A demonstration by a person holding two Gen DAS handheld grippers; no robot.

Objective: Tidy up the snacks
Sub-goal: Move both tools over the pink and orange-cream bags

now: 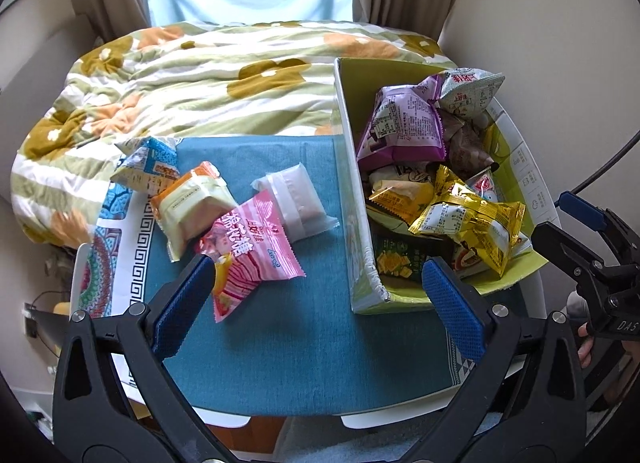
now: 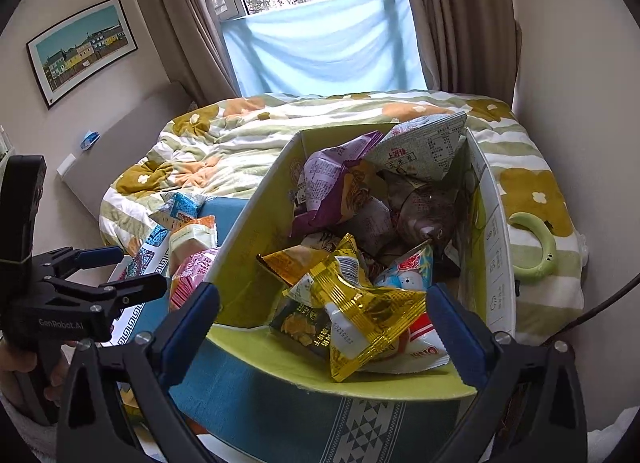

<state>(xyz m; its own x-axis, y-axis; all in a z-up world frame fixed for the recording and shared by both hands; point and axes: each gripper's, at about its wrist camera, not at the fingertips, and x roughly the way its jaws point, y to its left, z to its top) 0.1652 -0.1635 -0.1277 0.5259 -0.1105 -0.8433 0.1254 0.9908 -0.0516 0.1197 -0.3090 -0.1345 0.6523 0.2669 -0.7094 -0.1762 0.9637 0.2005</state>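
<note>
Four snack packs lie on the tabletop (image 1: 280, 343) left of the box (image 1: 362, 247), which already holds a heap of packs. The pink pack (image 1: 248, 259) lies nearest the left tongs (image 1: 316, 303), which stand wide and empty. It looks light, puffy and slick, likely to crumple; pinch it by its flat crimped end. The right tongs (image 2: 324, 327) gape wide over the box, the gold pack (image 2: 360, 315) lying loose beneath them.

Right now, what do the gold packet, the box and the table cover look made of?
Gold packet: glossy metallised film, judging by its sharp glints and crinkles. Box: looks like printed cardboard, with a pale raw edge and a frayed corner. Table cover: matte teal woven cloth, apparently; no shine.
</note>
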